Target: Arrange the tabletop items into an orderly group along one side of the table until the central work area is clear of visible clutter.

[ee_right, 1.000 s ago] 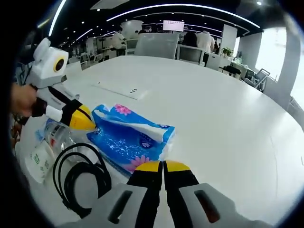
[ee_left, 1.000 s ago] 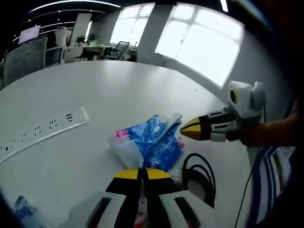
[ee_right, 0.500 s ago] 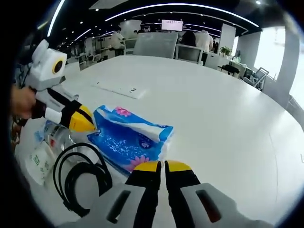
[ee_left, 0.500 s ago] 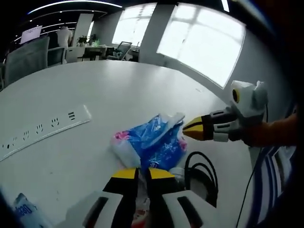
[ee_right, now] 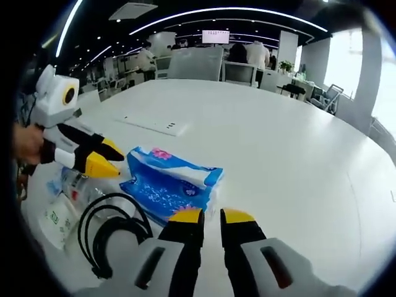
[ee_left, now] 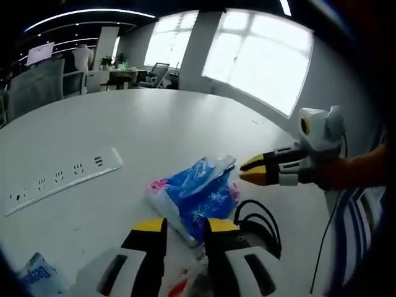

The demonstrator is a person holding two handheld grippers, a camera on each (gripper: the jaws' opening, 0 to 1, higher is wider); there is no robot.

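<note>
Clearly the blue tissue pack is soft, light and crinkly in its slick wrap, so you'd best pinch it across a short end or a loose fold, not press down on its middle. It lies flat on the white table, with the black cable coil just beside it and a power strip well apart from it. Your right gripper sits just short of the pack with jaws slightly apart and empty, and your left gripper likewise, jaws apart, close to the pack's near edge.
</note>
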